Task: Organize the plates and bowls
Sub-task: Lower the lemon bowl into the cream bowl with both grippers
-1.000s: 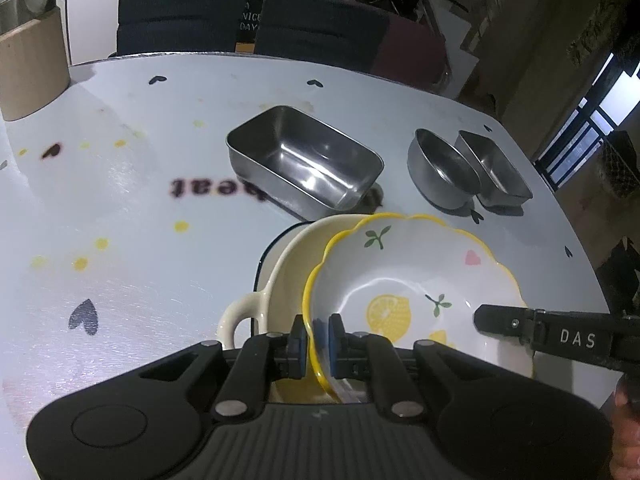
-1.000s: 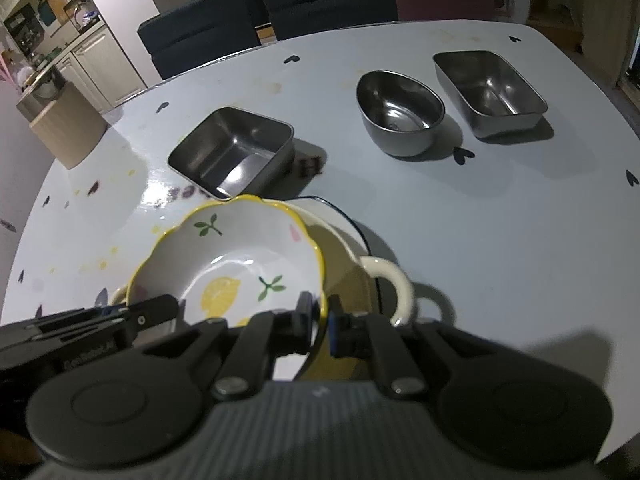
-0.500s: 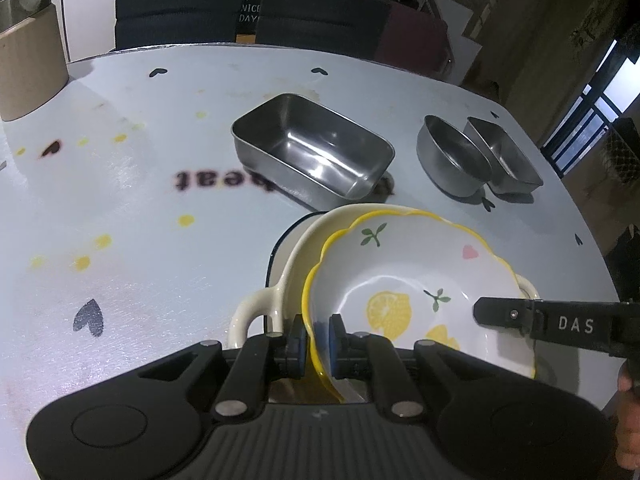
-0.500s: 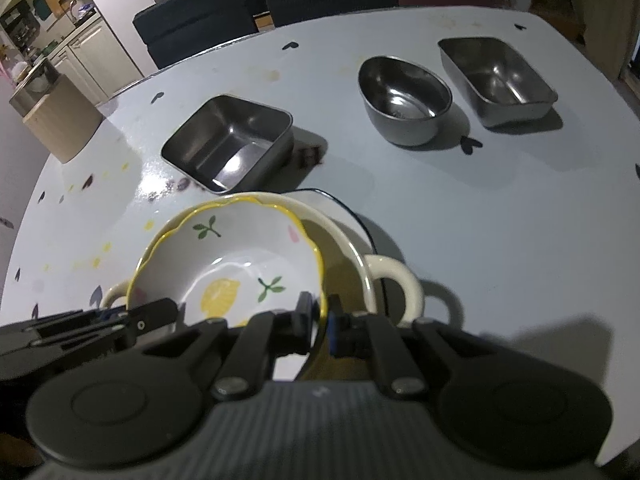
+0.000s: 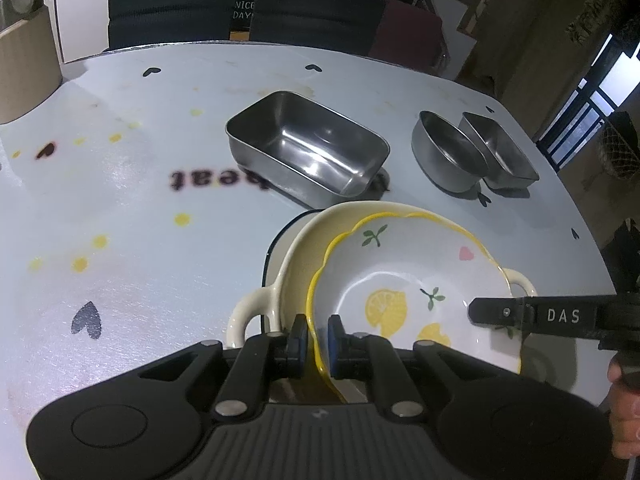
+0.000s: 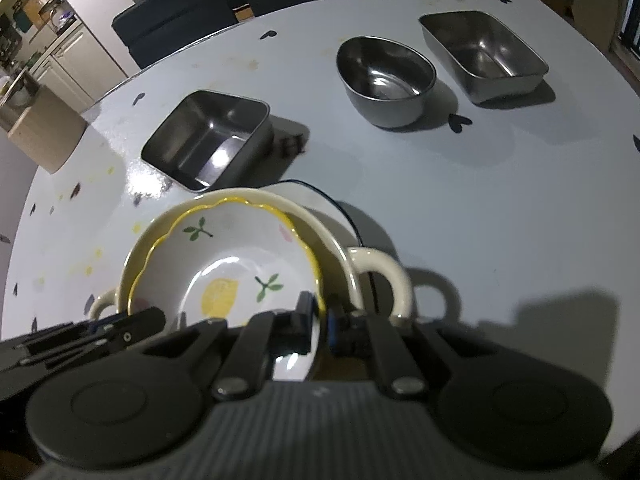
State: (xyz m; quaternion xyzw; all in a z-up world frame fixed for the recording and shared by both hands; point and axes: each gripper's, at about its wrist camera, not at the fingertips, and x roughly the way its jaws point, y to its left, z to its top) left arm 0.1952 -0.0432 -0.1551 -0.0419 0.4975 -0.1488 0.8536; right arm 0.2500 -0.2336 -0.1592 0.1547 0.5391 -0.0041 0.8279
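Lemon bowl (image 5: 404, 280), both grippers' jaws clamped on rim, near edge hidden

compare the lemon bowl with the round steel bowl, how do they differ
The lemon bowl is white ceramic with a wavy yellow rim and painted fruit; the round steel bowl is plain bare metal. The lemon bowl sits tilted inside a cream two-handled dish, its rim pinched by both hand-held grippers; the round steel bowl stands free on the table. Both are empty.

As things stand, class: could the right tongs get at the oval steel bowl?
Probably not yet. The right tongs are shut on the lemon bowl's rim, as are the left tongs. Once released, the bare table leaves the way to the oval steel bowl free.
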